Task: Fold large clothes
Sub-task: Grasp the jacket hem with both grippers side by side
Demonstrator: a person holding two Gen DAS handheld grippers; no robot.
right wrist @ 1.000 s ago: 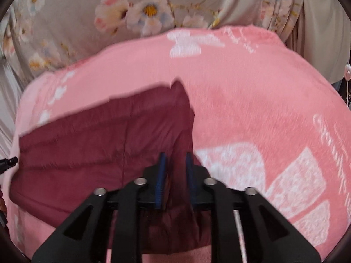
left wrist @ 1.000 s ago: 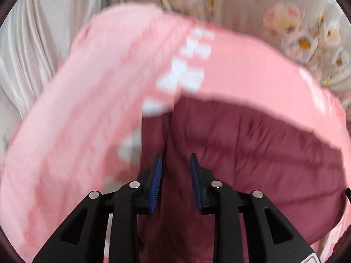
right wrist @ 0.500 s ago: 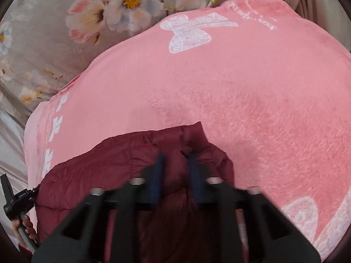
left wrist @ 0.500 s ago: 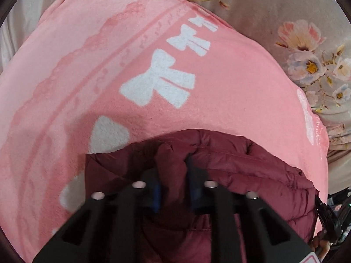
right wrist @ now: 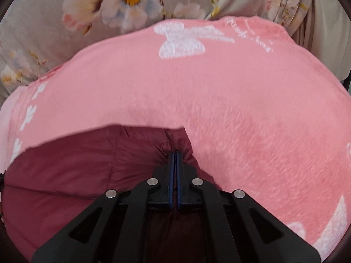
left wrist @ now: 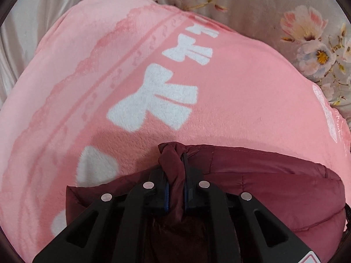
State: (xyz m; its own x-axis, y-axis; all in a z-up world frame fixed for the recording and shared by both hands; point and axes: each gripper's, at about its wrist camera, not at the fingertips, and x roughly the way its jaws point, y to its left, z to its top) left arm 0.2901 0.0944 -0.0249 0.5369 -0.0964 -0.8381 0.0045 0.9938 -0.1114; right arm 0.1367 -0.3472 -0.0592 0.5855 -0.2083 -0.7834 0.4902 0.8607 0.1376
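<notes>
In the left wrist view, the left gripper (left wrist: 175,171) sits at the lower middle of the frame with its jaws nearly together — a bunched fold of the dark red jacket (left wrist: 274,188) is pinched between the blue pads, and a knot of the cloth sticks up past the fingertips. The jaws have just been closing, with the fabric between them. The jacket, puffy and quilted, fills the lower right of this frame and wraps around under the gripper to the lower left. It lies on a pink blanket (left wrist: 241,100) with white bow shapes, which takes up most of the middle. A grey flowered sheet (left wrist: 307,35) shows along the top and upper right edge.

In the right wrist view, the right gripper (right wrist: 175,160) is at the lower middle, its jaws pressed fully together on a thin edge of the jacket (right wrist: 76,171) — the cloth puckers right at the tips. Here the jacket spreads across the lower left of the frame, and the pink blanket (right wrist: 241,109) covers the middle and right. The flowered sheet (right wrist: 54,35) runs across the top.
</notes>
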